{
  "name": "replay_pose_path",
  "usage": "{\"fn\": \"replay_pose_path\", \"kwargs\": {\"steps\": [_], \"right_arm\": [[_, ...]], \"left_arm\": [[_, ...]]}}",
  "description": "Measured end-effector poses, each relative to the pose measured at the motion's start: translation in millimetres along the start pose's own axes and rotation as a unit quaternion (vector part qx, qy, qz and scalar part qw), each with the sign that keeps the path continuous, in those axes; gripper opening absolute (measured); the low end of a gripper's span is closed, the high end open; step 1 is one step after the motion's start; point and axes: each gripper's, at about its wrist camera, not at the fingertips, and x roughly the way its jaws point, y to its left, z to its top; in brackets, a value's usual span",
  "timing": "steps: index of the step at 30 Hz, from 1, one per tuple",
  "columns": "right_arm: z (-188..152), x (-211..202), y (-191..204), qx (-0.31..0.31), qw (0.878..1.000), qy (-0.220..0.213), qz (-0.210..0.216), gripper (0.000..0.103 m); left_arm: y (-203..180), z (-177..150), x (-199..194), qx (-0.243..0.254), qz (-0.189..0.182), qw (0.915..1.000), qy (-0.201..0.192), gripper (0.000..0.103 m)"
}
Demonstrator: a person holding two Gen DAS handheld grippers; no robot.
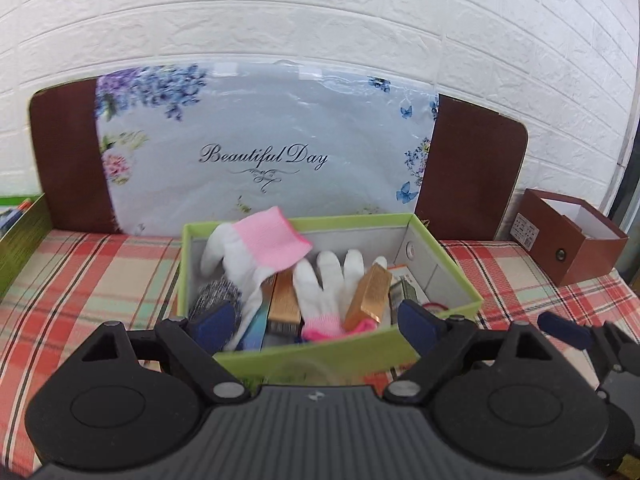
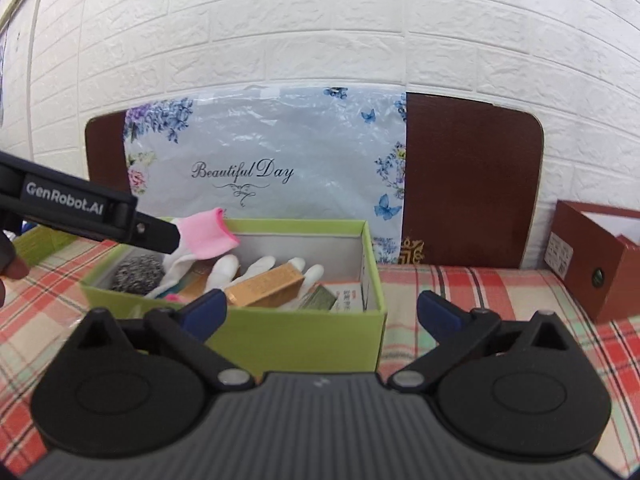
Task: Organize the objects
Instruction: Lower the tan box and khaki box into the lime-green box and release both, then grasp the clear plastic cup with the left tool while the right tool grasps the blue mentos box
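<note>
Hanging wide apart, the left hand-held gripper [image 1: 316,322] held nothing, and its blue pads sat over the near wall of the green box [image 1: 320,354]. The right hand-held gripper [image 2: 320,314] was spread wide too, empty, by the box's near right corner. A white glove [image 1: 256,248] with a pink cuff lay on top of the pile inside, leaning on the back rim. Beside it lay another glove [image 1: 326,296], a gold box [image 1: 368,296] and a scrubber [image 1: 218,294]. The box stood on a checked cloth [image 1: 100,272]. The top glove could slide out over the rim if a gripper bumped it.
</note>
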Motion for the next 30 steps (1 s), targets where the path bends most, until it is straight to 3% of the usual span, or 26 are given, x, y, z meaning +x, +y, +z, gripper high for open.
{"fn": "replay_pose_path", "kwargs": {"steps": [6, 13, 20, 25, 30], "right_arm": [[-29.2, -45.6, 12.9, 0.012, 0.999, 0.036, 0.013, 0.103], [-72.8, -79.3, 26.4, 0.045, 0.995, 0.084, 0.023, 0.103], [-103.4, -94.2, 29.7, 0.090, 0.988, 0.123, 0.026, 0.103], [-112.3, -97.6, 38.5, 0.080, 0.987, 0.135, 0.023, 0.103], [-110.1, -93.5, 55.4, 0.043, 0.990, 0.131, 0.042, 0.103]], "left_arm": [[-4.3, -46.8, -40.0, 0.026, 0.028, 0.9992, 0.009, 0.092], [7.9, -92.3, -61.8, 0.011, 0.055, 0.9978, 0.034, 0.092], [27.1, -114.3, -65.9, -0.002, 0.083, 0.9951, 0.054, 0.092], [41.6, -122.9, -67.6, -0.020, 0.095, 0.9933, 0.063, 0.092], [62.1, -130.6, -70.3, -0.041, 0.084, 0.9937, 0.062, 0.092]]}}
